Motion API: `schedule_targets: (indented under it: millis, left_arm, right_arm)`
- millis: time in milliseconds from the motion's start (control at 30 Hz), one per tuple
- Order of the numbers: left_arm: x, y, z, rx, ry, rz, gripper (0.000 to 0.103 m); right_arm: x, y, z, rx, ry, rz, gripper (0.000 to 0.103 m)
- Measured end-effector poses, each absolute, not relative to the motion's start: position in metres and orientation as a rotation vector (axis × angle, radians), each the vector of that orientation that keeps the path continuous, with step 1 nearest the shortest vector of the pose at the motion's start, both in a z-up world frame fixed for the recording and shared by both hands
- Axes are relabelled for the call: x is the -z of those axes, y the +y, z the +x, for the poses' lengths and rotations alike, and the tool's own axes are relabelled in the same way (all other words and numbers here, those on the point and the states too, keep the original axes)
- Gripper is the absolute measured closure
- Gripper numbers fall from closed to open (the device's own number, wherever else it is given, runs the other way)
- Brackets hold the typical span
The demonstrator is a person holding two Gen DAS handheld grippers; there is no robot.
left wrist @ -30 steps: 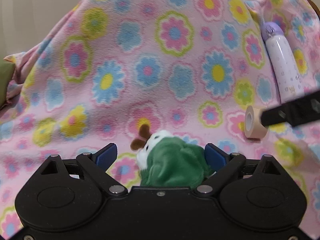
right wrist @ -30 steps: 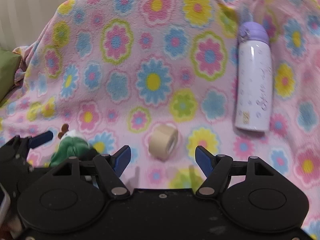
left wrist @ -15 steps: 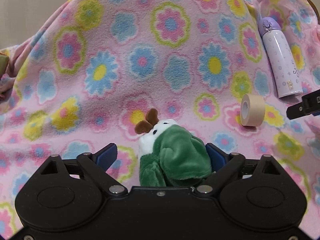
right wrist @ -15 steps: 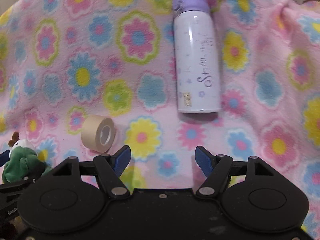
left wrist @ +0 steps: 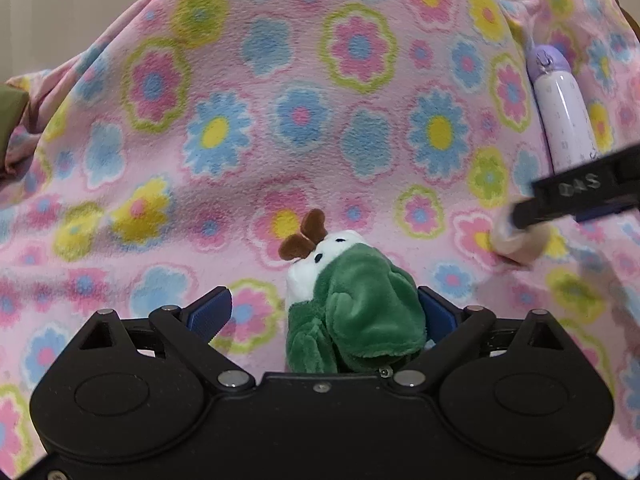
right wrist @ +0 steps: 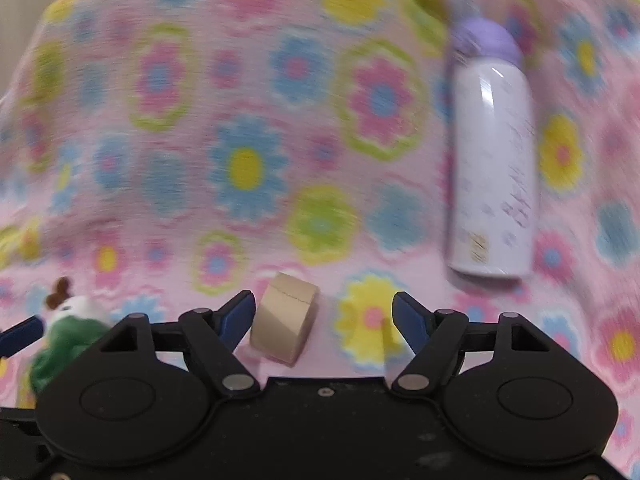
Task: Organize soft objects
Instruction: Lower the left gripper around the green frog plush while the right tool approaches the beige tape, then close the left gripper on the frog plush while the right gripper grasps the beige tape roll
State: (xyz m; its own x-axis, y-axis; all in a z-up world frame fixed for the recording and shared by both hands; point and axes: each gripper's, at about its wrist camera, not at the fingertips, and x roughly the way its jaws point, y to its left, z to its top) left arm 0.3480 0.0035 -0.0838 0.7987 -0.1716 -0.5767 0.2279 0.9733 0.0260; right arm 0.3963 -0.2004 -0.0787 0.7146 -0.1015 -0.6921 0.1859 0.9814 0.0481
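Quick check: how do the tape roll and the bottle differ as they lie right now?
The tape roll is a short tan ring; the bottle is a long white cylinder with a purple cap. The tape roll sits between the right gripper's open jaws; the bottle lies farther off. Both rest on the flowered blanket.

1. The right wrist view is motion-blurred; the lettering on the bottle [right wrist: 494, 152] is unreadable.
2. The right gripper's finger [left wrist: 580, 194] hides the bottle's base and part of the tape roll [left wrist: 520, 242] just below it.
3. The plush toy [left wrist: 352, 308] has its lower body hidden behind the left gripper's housing.
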Motion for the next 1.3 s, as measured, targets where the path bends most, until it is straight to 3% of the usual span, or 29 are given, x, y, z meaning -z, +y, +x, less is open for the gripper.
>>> schedule_targets:
  millis: [300,633,967,1033,1100,1167,1233,1300]
  left_arm:
    - [0.081,0.0,0.344,0.229,0.592,0.111,0.008]
    - [0.072,-0.014,0.354,0.228,0.642,0.105,0.008]
    - [0.075,-0.014,0.374,0.191,0.756,0.038,0.008]
    - [0.076,-0.014,0.374,0.191,0.763,0.035,0.009]
    - [0.078,-0.014,0.374,0.196,0.767,0.03,0.012]
    - [0.08,-0.015,0.375,0.203,0.776,0.02,0.023]
    - [0.08,-0.016,0.377,0.209,0.788,0.01,0.039]
    - [0.08,-0.016,0.377,0.202,0.781,0.01,0.045]
  right_arm:
    - [0.085,-0.217,0.364,0.176,0.732,0.097,0.027]
    - [0.094,-0.189,0.396,0.116,0.73,0.015,0.023]
    - [0.11,-0.192,0.404,0.125,0.775,0.006,0.024]
    - [0.112,-0.196,0.403,0.11,0.77,0.029,0.028]
    - [0.11,-0.197,0.4,0.08,0.757,0.039,0.038]
    - [0.11,-0.195,0.398,0.043,0.747,0.033,0.055]
    - [0.106,-0.191,0.394,0.032,0.741,0.012,0.056]
    - [0.106,-0.189,0.395,0.033,0.744,0.008,0.056]
